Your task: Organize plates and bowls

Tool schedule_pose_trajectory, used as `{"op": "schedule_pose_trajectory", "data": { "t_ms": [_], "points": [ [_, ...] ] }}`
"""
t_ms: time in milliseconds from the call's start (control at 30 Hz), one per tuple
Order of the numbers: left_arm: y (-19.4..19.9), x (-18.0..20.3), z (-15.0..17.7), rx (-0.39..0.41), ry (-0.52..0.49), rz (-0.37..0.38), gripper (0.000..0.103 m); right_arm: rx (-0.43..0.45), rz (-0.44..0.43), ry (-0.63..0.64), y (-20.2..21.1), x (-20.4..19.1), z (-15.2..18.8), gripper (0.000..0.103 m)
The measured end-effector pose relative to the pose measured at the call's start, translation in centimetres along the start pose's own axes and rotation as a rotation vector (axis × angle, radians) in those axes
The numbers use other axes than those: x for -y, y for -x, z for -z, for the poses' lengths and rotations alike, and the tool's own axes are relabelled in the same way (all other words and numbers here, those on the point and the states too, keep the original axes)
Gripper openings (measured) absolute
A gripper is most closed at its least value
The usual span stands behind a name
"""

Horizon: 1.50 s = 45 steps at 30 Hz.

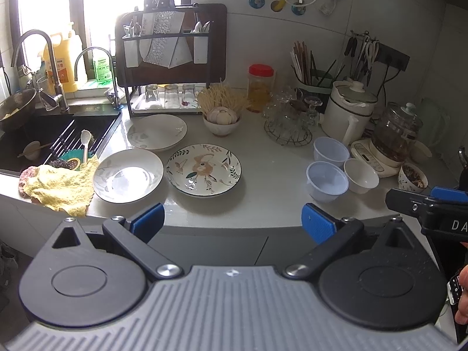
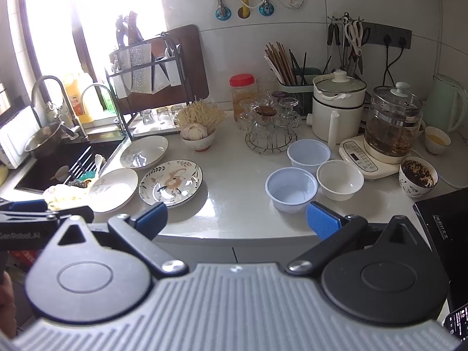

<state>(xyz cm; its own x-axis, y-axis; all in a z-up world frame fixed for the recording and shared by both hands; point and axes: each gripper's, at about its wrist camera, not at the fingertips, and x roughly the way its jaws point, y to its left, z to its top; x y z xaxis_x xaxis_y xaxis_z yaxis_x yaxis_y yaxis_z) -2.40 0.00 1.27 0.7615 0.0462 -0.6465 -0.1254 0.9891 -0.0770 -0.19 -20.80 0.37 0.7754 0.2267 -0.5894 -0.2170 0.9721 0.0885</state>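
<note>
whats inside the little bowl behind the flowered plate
The little bowl behind the flowered plate holds whole garlic bulbs heaped above its rim. Whatever lies beneath them is covered by the bulbs.

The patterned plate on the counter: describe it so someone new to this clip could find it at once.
Start at the black sink on the left and move right along the pale countertop. Three plates sit in a cluster there; the patterned plate is the rightmost, nearest the counter's middle. The white plate by the cloth and the white plate behind carry only faint grey sprigs, while this one has a bold floral centre and dark leaves around its rim.
</note>
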Motion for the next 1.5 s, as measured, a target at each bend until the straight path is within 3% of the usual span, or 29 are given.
{"op": "schedule_pose_trajectory", "data": {
  "t_ms": [1500],
  "points": [
    [2.3, -1.0, 2.2, 0.002, 0.017, -0.037, 0.102, -0.006, 0.006, -0.026, 1.3, -1.3, 1.9, 0.103]
  ]
}}
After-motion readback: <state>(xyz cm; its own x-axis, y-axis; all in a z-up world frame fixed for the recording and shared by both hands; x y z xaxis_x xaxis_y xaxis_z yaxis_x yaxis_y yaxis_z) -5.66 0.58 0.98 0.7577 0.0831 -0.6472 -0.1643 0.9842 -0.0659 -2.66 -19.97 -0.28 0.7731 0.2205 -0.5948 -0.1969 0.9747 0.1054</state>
